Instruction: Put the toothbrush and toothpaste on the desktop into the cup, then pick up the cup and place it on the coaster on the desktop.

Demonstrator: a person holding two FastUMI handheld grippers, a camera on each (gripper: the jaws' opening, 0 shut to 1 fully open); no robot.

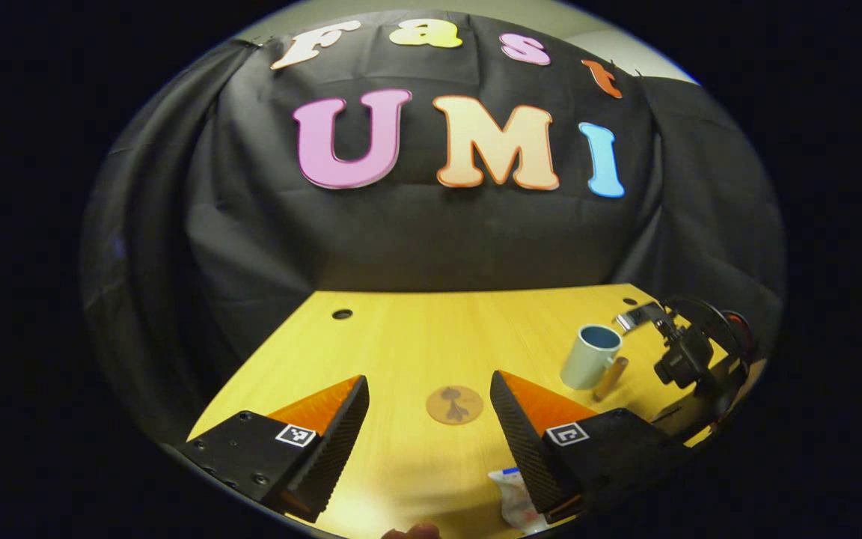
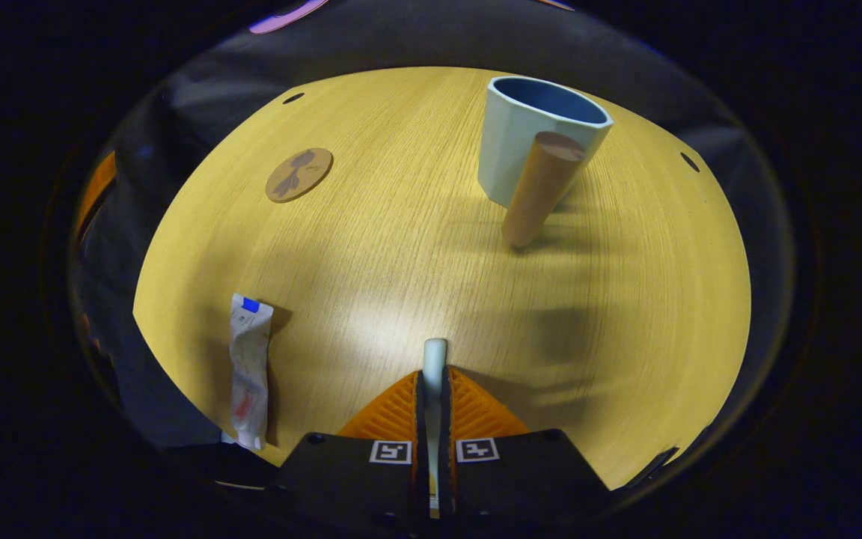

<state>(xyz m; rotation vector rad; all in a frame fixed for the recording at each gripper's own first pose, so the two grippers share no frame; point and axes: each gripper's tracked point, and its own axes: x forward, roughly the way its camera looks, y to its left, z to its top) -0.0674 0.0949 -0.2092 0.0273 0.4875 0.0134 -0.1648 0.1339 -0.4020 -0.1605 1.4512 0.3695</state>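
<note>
In the left gripper view the left gripper (image 1: 427, 419) hangs low over the desktop (image 1: 401, 337) with its jaws spread wide and nothing between them; the toothpaste (image 1: 513, 498) lies flat just beside and partly under its right finger, at the near edge. Straight ahead, between the fingers and a little beyond their tips, sits the round coaster (image 1: 454, 404), bare. Farther ahead and to the right stands the cup (image 1: 590, 357), upright, with a wooden handle on its near side, and just beyond it the right gripper (image 1: 637, 318) hovers. In the right gripper view that gripper's fingers are pressed together on the toothbrush (image 2: 434, 374), whose pale end pokes out ahead of the tips. The cup stands ahead and slightly right, its mouth open and, as far as I can tell, empty. The toothpaste lies to the left, near the gripper, and the coaster is far ahead to the left. By my judgement the task has barely begun: the brush is lifted but not in the cup, the paste is untouched, and the cup is off the coaster. Nothing stands between brush and cup.
</note>
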